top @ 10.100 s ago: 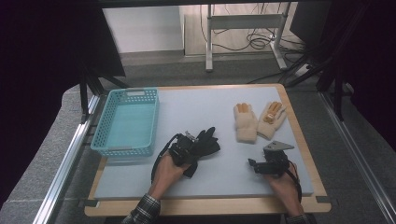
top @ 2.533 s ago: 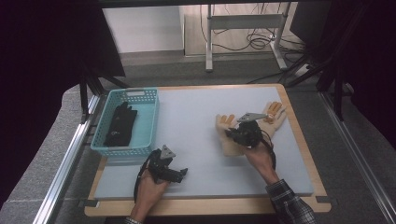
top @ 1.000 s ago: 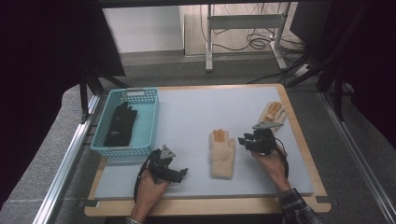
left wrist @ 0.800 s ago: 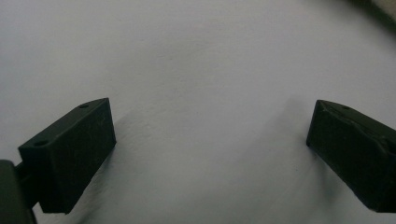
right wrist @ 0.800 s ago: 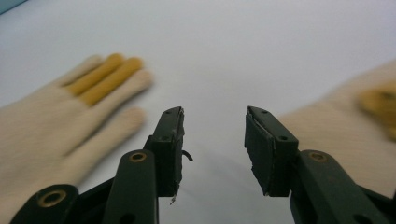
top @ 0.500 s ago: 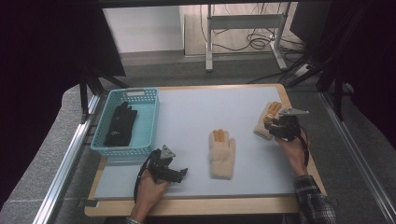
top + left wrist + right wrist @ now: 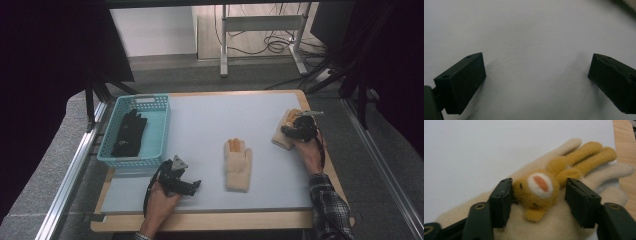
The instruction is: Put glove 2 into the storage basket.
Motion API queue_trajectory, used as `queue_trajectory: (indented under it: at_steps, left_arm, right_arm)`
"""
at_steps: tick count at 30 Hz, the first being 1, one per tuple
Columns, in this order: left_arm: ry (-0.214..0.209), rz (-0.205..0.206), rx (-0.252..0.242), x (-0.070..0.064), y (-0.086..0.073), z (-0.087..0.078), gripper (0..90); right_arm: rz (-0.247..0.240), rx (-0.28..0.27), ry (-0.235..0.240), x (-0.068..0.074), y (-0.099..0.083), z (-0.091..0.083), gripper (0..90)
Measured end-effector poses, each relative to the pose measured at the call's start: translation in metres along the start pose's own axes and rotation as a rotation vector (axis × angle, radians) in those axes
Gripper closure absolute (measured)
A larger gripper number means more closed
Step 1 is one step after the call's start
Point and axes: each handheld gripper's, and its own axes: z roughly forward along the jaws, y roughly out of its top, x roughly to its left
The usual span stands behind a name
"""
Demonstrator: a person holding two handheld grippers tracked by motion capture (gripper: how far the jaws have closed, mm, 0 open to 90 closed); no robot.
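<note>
White table (image 7: pixel 210 125) | R gripper (image 7: pixel 537 195) fingers open, pressed down on cream glove (image 7: pixel 554 220) at far right, bear face between them | L gripper (image 7: pixel 536 75) fingers open, nothing between.

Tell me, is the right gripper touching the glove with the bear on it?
Touching. The right gripper view shows the right gripper pressed onto the glove, jaws either side of its bear face.

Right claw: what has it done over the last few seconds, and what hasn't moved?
The right claw dragged one cream glove to mid-table and let it go, then moved back to the far-right glove, where its open jaws now straddle the yellow animal patch. The left claw, the black glove and the basket stayed put.
</note>
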Motion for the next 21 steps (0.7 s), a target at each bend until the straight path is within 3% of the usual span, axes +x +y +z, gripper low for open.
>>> queue_trajectory:
  at_steps: [3,6,9,15,21]
  left_arm:
    - [0.0,0.0,0.0,0.0,0.0,0.0,1.5]
    - [0.0,0.0,0.0,0.0,0.0,0.0,1.5]
    - [0.0,0.0,0.0,0.0,0.0,0.0,1.5]
    - [0.0,0.001,0.0,0.0,0.0,0.0,1.5]
    - [0.0,0.001,0.0,0.0,0.0,0.0,1.5]
  right_arm:
    - [0.02,0.001,0.01,0.002,0.0,-0.001,53.2]
    - [0.027,0.011,0.006,0.002,0.001,-0.003,57.8]
    - [0.048,0.008,0.017,-0.001,0.001,-0.007,59.7]
    - [0.04,-0.017,0.031,-0.001,0.003,-0.022,61.0]
    - [0.017,-0.054,0.08,0.008,0.01,-0.043,61.3]
